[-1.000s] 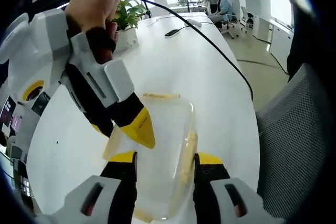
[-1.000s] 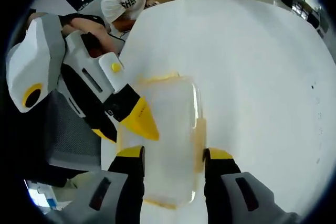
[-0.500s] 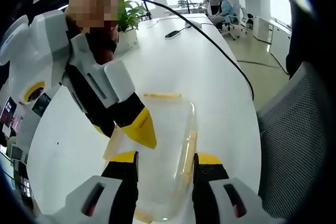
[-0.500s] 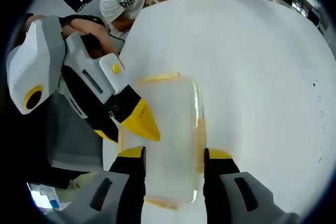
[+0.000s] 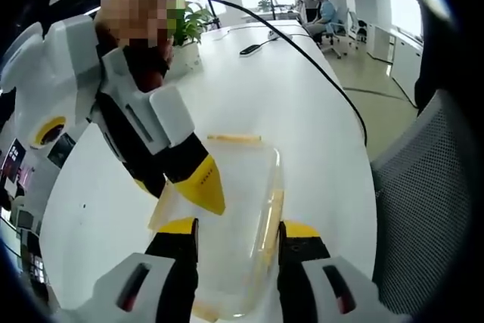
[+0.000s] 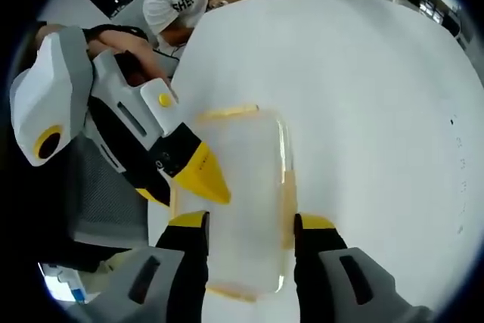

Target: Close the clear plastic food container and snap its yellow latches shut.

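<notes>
Container (image 5: 231,217) sits between both grippers' parted jaws, gripped by neither; left gripper view adds a plant (image 5: 185,24)

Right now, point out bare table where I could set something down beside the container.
Free: the white table past the clear container, out to its far edge. In the left gripper view, the stretch between the container and the potted plant, bordered by the black cable. Crowded: the container itself, with the left tongs and right tongs straddling it.
</notes>
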`<state>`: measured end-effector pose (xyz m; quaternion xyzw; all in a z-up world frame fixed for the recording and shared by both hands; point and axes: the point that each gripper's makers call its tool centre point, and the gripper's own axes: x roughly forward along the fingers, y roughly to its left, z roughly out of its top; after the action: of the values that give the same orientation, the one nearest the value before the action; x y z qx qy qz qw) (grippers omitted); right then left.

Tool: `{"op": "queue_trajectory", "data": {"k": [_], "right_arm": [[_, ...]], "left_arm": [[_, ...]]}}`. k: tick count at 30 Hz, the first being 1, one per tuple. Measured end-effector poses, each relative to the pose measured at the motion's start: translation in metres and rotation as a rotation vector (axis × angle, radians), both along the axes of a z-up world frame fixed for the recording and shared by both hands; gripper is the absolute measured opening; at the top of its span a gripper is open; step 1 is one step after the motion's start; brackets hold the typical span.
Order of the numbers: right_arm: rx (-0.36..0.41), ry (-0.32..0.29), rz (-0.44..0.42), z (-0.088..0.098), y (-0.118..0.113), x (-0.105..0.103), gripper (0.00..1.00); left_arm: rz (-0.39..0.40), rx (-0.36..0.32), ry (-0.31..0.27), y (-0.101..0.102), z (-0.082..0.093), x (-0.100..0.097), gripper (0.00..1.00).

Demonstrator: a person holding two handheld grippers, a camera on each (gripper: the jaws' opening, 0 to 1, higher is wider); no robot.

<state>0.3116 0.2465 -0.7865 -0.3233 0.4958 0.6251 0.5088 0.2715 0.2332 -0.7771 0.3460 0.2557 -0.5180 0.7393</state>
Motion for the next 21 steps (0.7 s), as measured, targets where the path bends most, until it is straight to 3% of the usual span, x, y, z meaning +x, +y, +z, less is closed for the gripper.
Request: {"op": "queue_trajectory", "data": {"k": [10, 14, 19, 21], "right_arm": [[-0.003, -0.074, 0.04, 0.0031, 0.0014, 0.0011, 0.42], [0.012, -0.129, 0.077, 0.0057, 0.0027, 0.0003, 0.42], [0.048, -0.173, 0.071, 0.0087, 0.0022, 0.0004, 0.41], [0.073, -0.194, 0.061, 0.0104, 0.0014, 0.0009, 0.42]], "left_arm": [[-0.008, 0.001, 0.021, -0.0004, 0.0019, 0.0008, 0.36], [0.013, -0.021, 0.069, -0.0014, 0.004, 0.001, 0.37], [-0.004, -0.01, 0.104, -0.0028, 0.0044, -0.0036, 0.44], [0.023, -0.023, 0.152, -0.0047, 0.0049, -0.0062, 0.55]]}}
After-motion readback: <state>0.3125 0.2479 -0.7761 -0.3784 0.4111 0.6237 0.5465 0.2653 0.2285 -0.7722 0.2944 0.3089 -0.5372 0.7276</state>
